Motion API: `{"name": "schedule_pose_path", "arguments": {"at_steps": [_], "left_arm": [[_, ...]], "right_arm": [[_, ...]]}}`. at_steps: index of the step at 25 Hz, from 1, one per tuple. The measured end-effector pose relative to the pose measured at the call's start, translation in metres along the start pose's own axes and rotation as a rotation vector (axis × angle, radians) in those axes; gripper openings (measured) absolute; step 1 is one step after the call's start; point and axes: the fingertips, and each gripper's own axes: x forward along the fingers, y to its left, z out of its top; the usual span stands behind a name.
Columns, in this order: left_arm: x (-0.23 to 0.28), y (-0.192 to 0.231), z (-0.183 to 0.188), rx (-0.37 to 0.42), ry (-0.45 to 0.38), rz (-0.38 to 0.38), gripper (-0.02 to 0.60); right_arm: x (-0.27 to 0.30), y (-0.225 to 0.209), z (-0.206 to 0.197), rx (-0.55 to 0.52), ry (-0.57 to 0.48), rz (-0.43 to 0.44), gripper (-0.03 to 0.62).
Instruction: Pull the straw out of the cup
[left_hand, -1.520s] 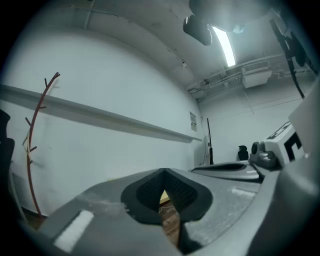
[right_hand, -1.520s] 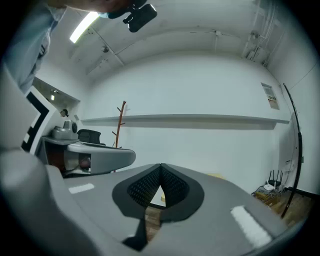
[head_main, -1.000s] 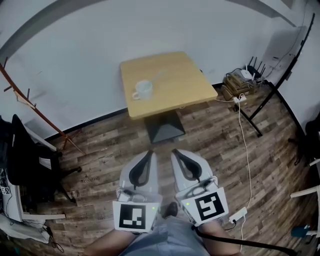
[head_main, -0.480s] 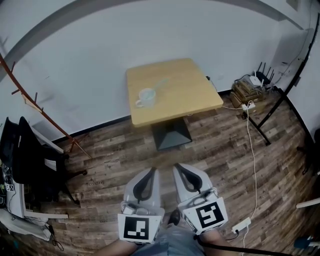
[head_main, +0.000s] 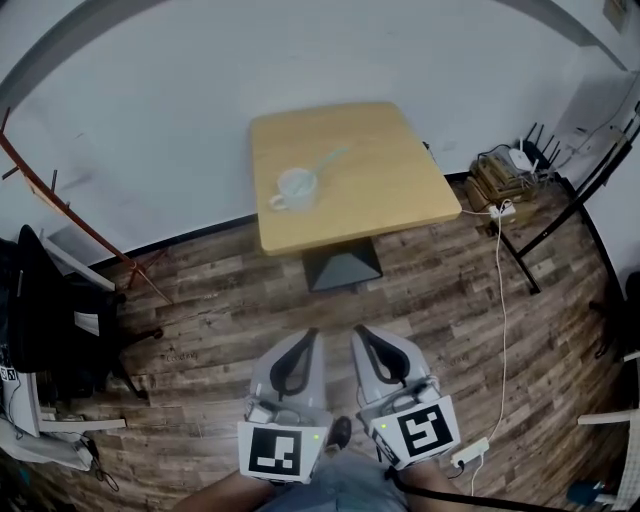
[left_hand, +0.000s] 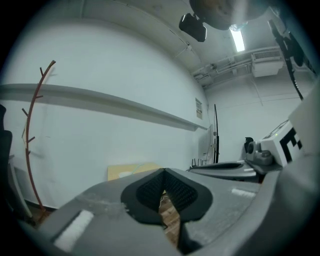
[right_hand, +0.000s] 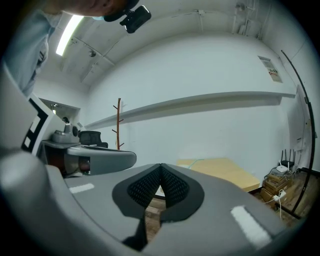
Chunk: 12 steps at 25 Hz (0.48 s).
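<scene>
Grey two-jaw left gripper (head_main: 306, 336) and matching right gripper (head_main: 360, 332) held side by side above brown wood-plank floor (head_main: 200, 300). Jaws of each pressed together, gripping nothing. White handled cup (head_main: 296, 187) stands well ahead of left gripper on square light-wood table (head_main: 400, 170). Pale green straw (head_main: 328, 160) leans out of cup, tilted toward right gripper's side.

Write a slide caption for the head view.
Shut and empty, the left tongs and right tongs hang over the wood floor, short of the table bearing the cup with its straw.
</scene>
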Motion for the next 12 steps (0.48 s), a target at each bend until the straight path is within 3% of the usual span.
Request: {"name": "schedule_pose_path", "arguments": {"at_steps": [12], "left_arm": [[0.090, 0.087, 0.045, -0.003, -0.080, -0.019, 0.020]], "right_arm": [[0.124, -0.024, 0.045, -0.069, -0.030, 0.018, 0.006]]}}
